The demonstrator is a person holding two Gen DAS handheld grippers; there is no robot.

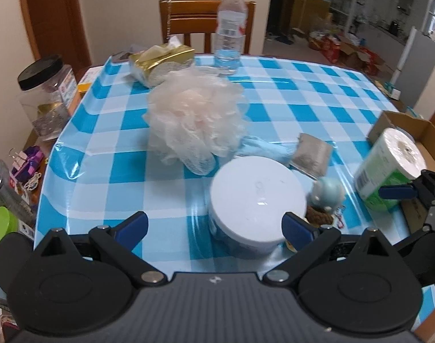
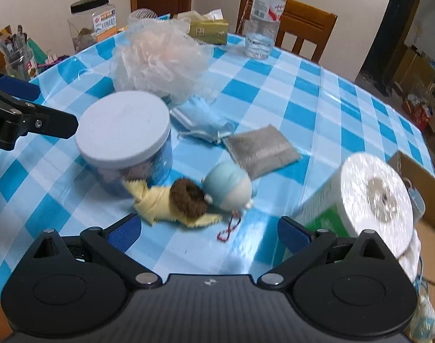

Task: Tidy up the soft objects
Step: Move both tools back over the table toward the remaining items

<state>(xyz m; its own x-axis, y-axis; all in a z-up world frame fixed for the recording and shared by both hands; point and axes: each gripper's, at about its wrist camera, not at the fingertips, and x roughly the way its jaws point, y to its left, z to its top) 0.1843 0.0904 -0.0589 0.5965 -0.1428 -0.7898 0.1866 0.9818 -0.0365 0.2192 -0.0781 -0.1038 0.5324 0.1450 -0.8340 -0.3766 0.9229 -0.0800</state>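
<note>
A peach mesh bath pouf sits mid-table on the blue checked cloth. Nearer lie a light blue cloth, a grey pad, a blue and white soft toy, a brown scrunchie and a yellow cloth. My left gripper is open, just short of a white-lidded jar. My right gripper is open and holds nothing, with the yellow cloth just ahead. A toilet roll leans beside its right finger.
A water bottle and a gold tissue pack stand at the far edge before a wooden chair. A black-lidded plastic jar and clutter crowd the left. A cardboard box sits at the right edge.
</note>
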